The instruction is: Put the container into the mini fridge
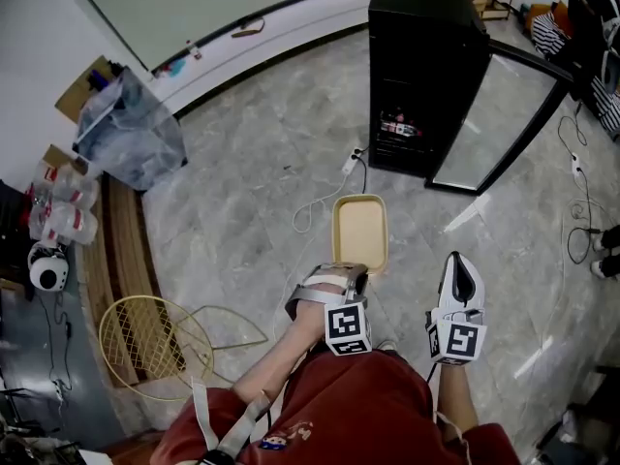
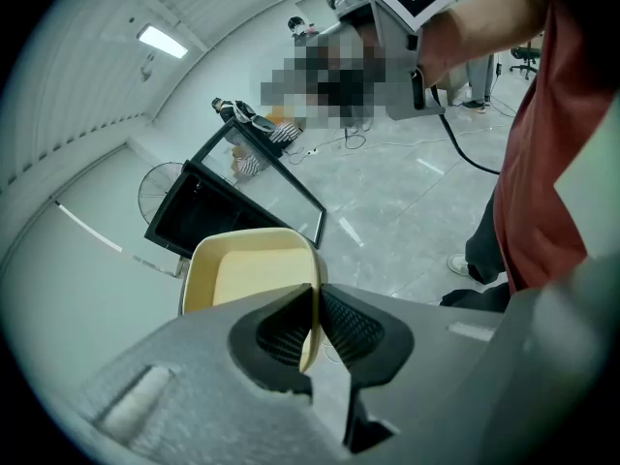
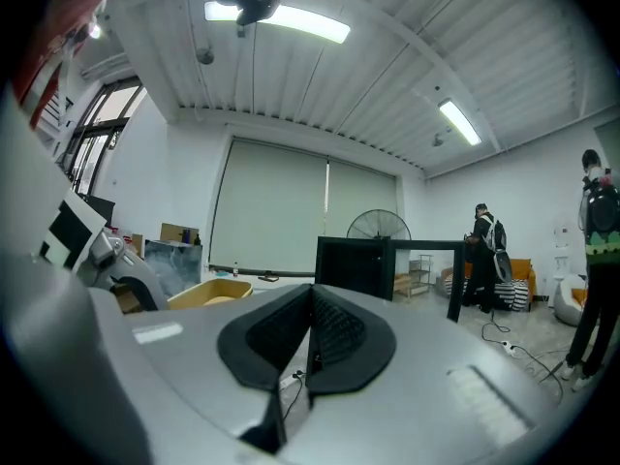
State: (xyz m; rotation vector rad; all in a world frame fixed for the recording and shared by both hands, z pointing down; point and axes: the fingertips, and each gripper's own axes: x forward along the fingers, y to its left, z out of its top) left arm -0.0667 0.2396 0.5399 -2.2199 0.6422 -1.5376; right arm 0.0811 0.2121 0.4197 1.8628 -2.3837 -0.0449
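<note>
Left tongs [image 2: 315, 323] clamped on container [image 1: 360, 231] rim, carrying it flat toward mini fridge [image 1: 426, 66], whose door [image 1: 504, 119] hangs open to receive it; right tongs [image 3: 310, 332] together, empty.

Head view: left gripper [image 1: 354, 274] covers the near rim of container [image 1: 360, 231], jaw tips not visible there. Items [image 1: 402, 126] on mini fridge [image 1: 426, 56] shelf too small to ID. Left gripper view: container's near wall sits behind pads [image 2: 281, 332]. Right gripper view: container mostly behind right gripper [image 3: 312, 303] body; person [image 3: 599, 260] clipped by right edge.
</note>
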